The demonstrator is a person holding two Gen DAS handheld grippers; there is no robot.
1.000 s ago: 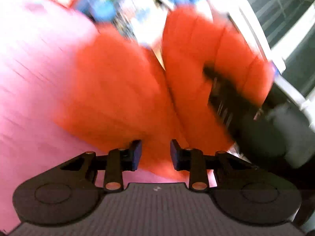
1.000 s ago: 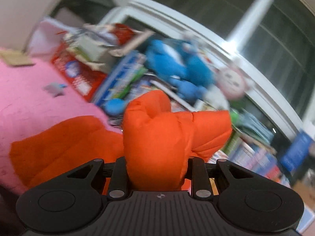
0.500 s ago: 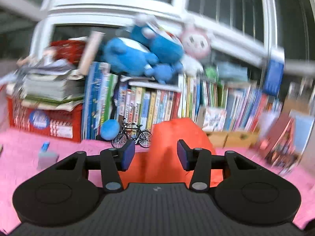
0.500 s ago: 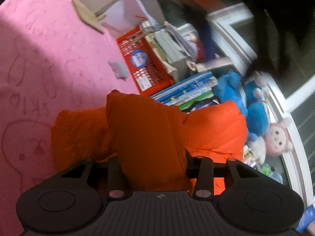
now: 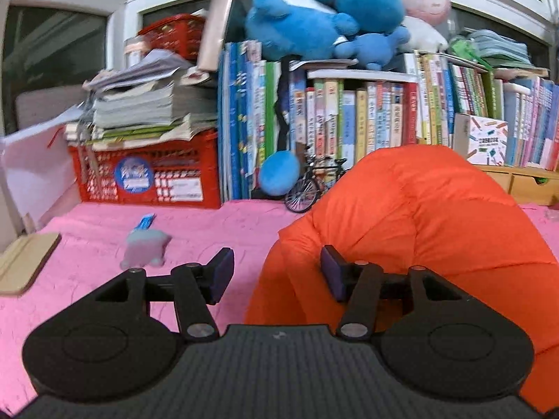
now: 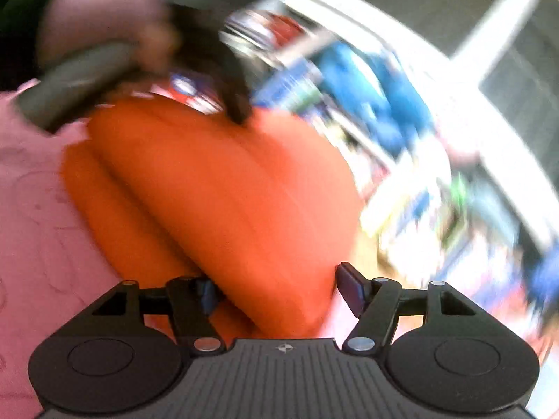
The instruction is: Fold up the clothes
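An orange padded jacket [image 5: 436, 230] lies bunched and folded over on the pink blanket [image 5: 87, 251]. My left gripper [image 5: 276, 274] is open and empty, its right finger against the jacket's left edge. In the blurred right wrist view the jacket [image 6: 227, 192] lies doubled over, and my right gripper [image 6: 279, 293] is open with the fold lying loosely between its spread fingers. The other hand-held gripper [image 6: 77, 80] shows blurred at the upper left, above the jacket.
A red crate [image 5: 146, 171] with stacked papers, a row of books [image 5: 349, 125], blue plush toys [image 5: 314, 17], a small toy bicycle [image 5: 311, 185] and wooden drawers [image 5: 527, 185] line the back. A small grey toy [image 5: 143, 248] and a wooden board [image 5: 24, 262] lie at left.
My right gripper has opened and let go of the jacket, which has dropped onto the lower layer. My left gripper has opened wider and shifted to the jacket's left edge.
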